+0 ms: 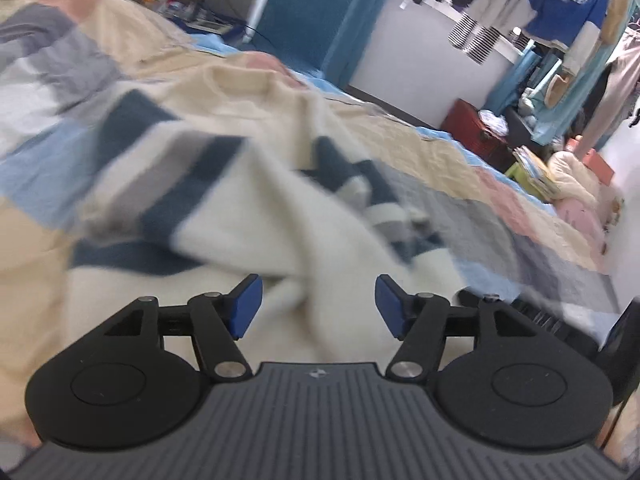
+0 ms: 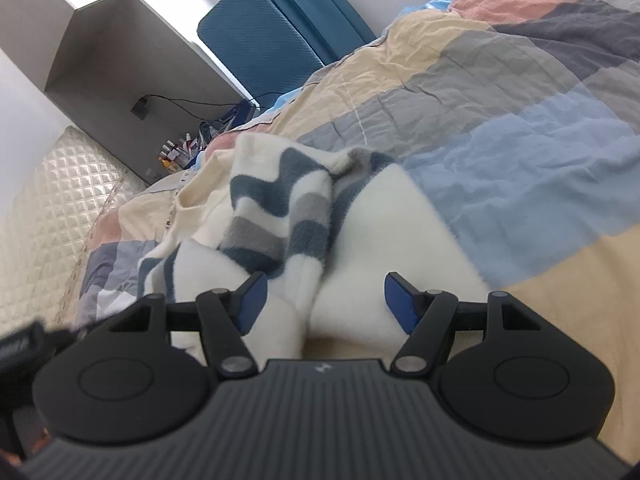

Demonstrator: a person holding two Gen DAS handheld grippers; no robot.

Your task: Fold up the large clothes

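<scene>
both tools, left tool (image 1: 319, 306) and right tool (image 2: 325, 306), gape over striped sweater (image 2: 280, 216)

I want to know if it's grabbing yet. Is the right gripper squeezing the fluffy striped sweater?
No, the right gripper has its blue pads wide apart, and the fluffy striped sweater lies loose on the bed quilt between them.

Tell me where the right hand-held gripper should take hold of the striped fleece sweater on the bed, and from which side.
Probably the white raised fold of the striped fleece sweater, straight ahead of the right hand-held gripper. Come from above and the near side, one pad on each flank. The fold stands up as a ridge off the patchwork quilt, so the open jaws can straddle it; the flat white panel beside it offers no edge.
</scene>
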